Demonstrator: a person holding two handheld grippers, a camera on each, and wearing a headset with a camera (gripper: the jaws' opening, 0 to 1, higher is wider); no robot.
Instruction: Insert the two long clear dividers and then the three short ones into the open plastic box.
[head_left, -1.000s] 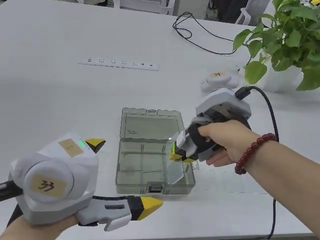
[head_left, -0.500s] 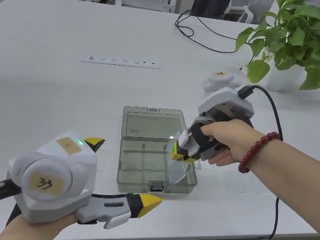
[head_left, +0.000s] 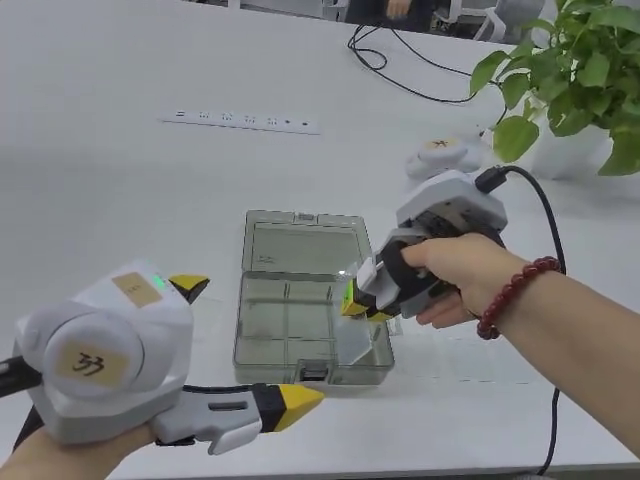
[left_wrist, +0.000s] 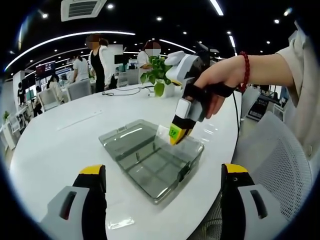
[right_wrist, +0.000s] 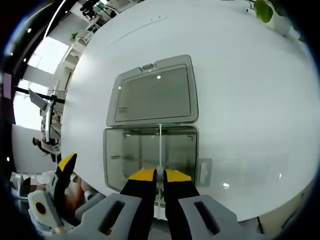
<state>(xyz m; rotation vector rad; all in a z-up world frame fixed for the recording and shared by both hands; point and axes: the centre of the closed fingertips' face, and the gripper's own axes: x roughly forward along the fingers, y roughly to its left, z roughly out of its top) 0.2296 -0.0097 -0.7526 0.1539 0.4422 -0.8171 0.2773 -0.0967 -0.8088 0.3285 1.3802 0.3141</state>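
The open smoky plastic box (head_left: 262, 340) lies on the white table with its lid (head_left: 303, 247) folded back flat. Thin clear partition lines show inside the tray. My right gripper (head_left: 364, 308) is shut on a clear divider (head_left: 356, 342), which hangs down into the tray's right part. In the right gripper view the divider (right_wrist: 160, 148) runs edge-on from the shut gripper (right_wrist: 159, 175) across the tray (right_wrist: 116, 156). My left gripper (head_left: 245, 343) stands open at the near left of the box, holding nothing. In the left gripper view its jaws frame the box (left_wrist: 145, 161) and the right gripper (left_wrist: 176, 135).
More clear dividers (head_left: 462, 357) lie flat on the table right of the box. A white power strip (head_left: 240, 123) lies farther back, with a potted plant (head_left: 570, 70), a black cable (head_left: 400, 62) and a white round device (head_left: 440, 155) at the back right. People stand in the background.
The head camera has shifted a little. The right gripper has stayed over the tray's right part with the divider in it, and the left gripper has held still.
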